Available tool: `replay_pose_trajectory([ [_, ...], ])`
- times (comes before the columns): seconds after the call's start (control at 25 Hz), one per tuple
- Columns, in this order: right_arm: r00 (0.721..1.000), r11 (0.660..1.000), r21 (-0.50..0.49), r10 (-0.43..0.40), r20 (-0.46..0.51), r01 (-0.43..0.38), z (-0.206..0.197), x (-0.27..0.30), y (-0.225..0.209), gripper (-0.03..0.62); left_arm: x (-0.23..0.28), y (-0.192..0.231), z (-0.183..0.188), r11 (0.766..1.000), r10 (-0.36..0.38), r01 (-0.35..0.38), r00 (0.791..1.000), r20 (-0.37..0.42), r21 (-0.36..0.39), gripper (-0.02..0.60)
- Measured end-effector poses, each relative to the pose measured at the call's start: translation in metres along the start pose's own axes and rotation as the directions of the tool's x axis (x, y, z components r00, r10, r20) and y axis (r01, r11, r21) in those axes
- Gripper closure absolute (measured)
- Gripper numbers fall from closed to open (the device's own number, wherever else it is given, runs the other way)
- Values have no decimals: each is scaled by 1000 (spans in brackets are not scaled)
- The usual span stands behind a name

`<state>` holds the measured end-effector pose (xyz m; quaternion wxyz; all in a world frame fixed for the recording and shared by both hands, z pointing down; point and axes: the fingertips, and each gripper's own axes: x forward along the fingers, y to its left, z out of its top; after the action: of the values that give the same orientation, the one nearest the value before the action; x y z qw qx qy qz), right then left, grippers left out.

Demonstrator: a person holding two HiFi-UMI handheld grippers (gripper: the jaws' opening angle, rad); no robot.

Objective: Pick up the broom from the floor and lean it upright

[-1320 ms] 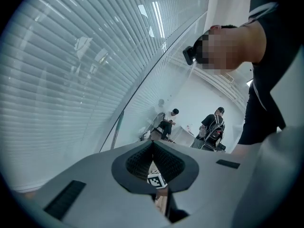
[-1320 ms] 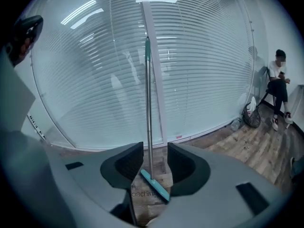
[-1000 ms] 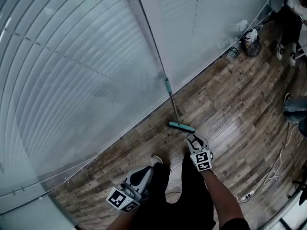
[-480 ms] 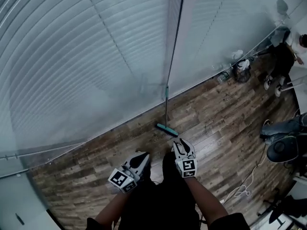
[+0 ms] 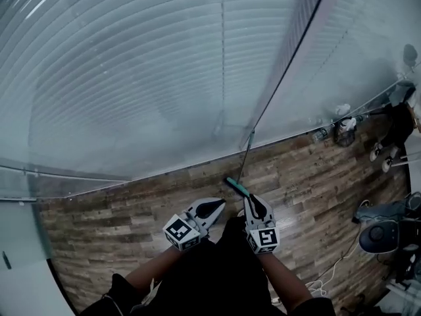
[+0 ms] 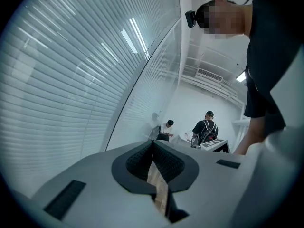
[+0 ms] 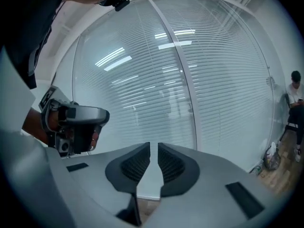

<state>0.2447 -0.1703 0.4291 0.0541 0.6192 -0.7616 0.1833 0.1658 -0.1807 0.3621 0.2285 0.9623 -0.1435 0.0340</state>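
While right claw closes empty, broom stands just beyond tips; left claw pinched together.

Right claw mid-closing, empty, higher than before

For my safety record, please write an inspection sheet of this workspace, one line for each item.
Surface: wood-pattern floor.
Job's things: broom stands head down on the floor, handle leaning on the glass wall.
Clutter: bottles and a dark bag at the wall's foot, far right.
Grippers: left gripper shut, empty; right gripper closing, narrow gap, nothing between; neither holds the broom.
Cables: white cable loose on the floor, right side.
Surroundings: glass wall with closed blinds; people farther off.
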Motion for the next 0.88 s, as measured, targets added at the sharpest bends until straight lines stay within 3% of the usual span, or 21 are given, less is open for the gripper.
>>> replay_pose_trajectory([
  [0.24,992,995,46,90,92,-94,52,2,25,549,0,-3,26,999,39,-40,999,31,35,563],
  [0.36,980,992,22,119,160,-124,84,-3,35,559,-1,-7,36,996,58,-62,996,66,63,563],
  [0.68,963,992,-69,115,243,-101,128,-11,47,565,-4,-14,73,979,118,-140,982,147,150,563],
  [0.8,953,987,-113,140,269,-113,141,-13,53,565,-3,-17,95,972,116,-156,969,216,178,563],
  [0.88,955,986,-124,142,261,-113,147,-13,55,565,-4,-14,99,968,138,-176,967,212,176,563],
])
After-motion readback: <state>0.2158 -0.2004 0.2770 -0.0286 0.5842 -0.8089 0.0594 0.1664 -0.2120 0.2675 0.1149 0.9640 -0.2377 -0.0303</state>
